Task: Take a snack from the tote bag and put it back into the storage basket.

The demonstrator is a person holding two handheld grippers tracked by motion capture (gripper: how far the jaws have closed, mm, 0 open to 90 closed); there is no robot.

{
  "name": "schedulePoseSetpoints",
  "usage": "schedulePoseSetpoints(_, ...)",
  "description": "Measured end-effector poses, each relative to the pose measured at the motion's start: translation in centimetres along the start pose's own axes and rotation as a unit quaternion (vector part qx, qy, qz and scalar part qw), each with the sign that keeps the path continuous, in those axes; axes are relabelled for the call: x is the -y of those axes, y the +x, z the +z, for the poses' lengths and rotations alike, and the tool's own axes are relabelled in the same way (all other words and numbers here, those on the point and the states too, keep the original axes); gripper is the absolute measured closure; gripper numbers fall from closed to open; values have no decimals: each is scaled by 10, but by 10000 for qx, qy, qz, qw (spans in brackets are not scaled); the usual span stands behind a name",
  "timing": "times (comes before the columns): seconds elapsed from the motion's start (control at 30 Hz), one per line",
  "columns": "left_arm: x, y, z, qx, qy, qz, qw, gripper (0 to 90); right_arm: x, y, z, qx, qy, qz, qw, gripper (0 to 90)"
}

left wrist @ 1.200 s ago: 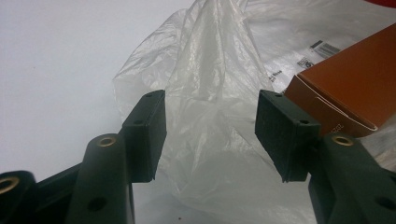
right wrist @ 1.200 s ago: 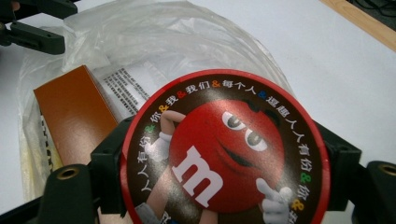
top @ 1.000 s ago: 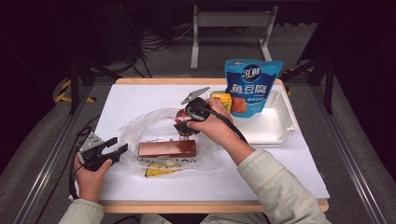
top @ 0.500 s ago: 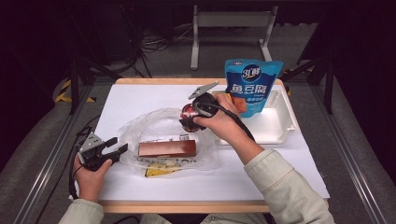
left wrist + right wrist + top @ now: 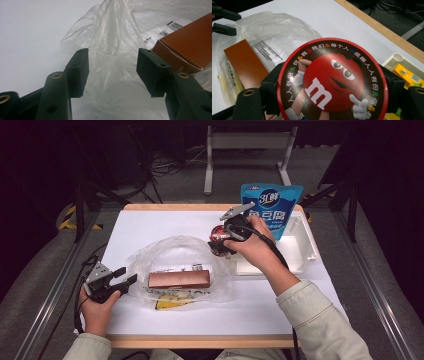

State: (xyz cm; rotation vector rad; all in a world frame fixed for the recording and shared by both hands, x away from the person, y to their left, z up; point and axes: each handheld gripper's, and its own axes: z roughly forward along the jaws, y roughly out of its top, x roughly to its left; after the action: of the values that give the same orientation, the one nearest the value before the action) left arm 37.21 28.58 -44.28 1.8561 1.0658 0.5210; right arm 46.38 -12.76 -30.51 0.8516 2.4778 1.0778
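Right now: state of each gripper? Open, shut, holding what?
Left gripper: open, holding nothing; its jaws stand apart at the edge of the clear plastic bag.
Right gripper: shut on the round red candy tin, lifted off the table.

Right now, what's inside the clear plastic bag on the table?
Inside the plastic bag lies a brown box, with printed white packaging and something yellow beneath it. What the box covers cannot be seen.

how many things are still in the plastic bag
2 that I can make out: a brown box in the middle of the clear bag, and a yellow packet under its near edge. More may be hidden.
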Motion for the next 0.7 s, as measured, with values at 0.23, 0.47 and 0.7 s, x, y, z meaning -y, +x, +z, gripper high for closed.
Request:
schedulePoseSetpoints(0.23, 0, 0, 0, -7, 1, 2, 10000, 440, 6, -13, -13, 171, -10, 96, 9998, 255)
schedulePoseSetpoints(0.47, 0, 0, 0, -10, 3, 4, 10000, 440, 13, -24, -25, 312, -8, 187, 9993, 255)
schedulePoseSetpoints(0.7, 0, 0, 0, -7, 20, 6, 10000, 441, 21, -37, -37, 424, 59, 254, 9988, 256)
